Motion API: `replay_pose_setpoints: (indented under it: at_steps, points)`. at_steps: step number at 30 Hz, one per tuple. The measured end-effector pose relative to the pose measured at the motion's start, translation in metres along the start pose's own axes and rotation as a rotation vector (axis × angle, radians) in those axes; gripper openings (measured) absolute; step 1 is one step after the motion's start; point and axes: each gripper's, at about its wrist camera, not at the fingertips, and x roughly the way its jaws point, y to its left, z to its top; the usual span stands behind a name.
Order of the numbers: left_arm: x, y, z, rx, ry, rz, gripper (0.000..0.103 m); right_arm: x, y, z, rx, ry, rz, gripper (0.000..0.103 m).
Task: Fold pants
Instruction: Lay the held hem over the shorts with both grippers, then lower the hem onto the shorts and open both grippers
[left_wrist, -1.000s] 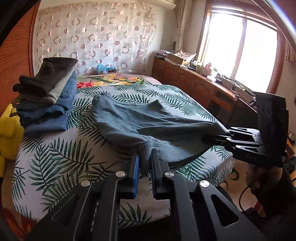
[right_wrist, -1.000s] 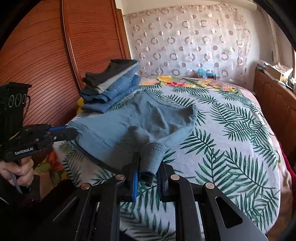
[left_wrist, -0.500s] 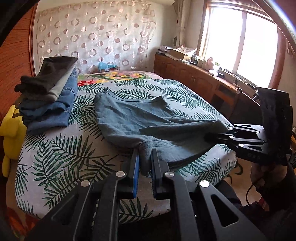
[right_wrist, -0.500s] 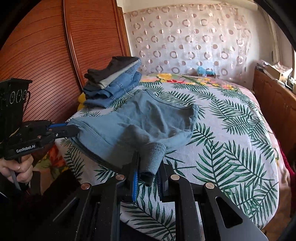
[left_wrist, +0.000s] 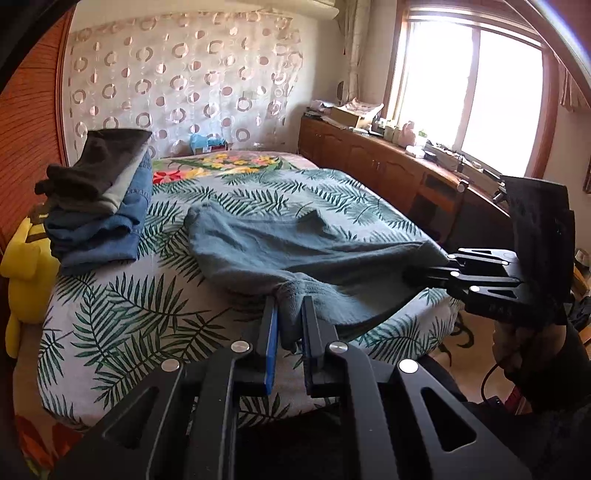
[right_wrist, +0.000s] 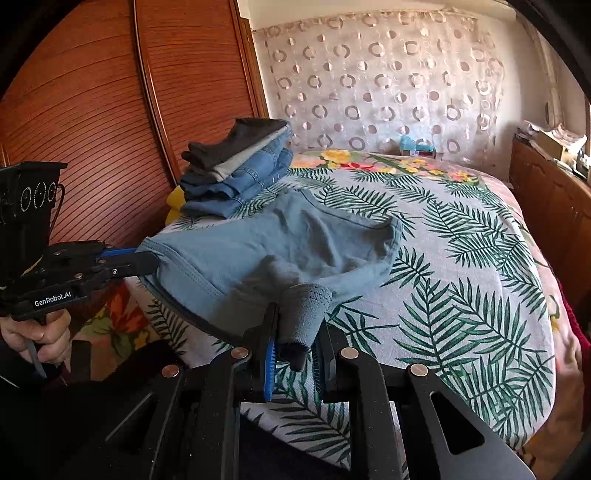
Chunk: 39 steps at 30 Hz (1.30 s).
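Left gripper and right gripper pinch soft, rumpled pants.

bed w/ palm-leaf sheet | far wall: sheer curtain w/ ring pattern | left: ribbed reddish wood panels | right: low wood cabinets, cluttered top | window above cabinets, bright daylight | floor patterned, off bed's right edge
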Motion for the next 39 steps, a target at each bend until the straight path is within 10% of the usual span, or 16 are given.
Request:
replay_pose_setpoints:
  at_steps: [39]
  points:
    - [0.080, 0.045, 0.050, -0.025, -0.061, 0.096, 0.012, 0.098, -0.041, 0.060, 0.019, -0.046, -0.064, 0.016]
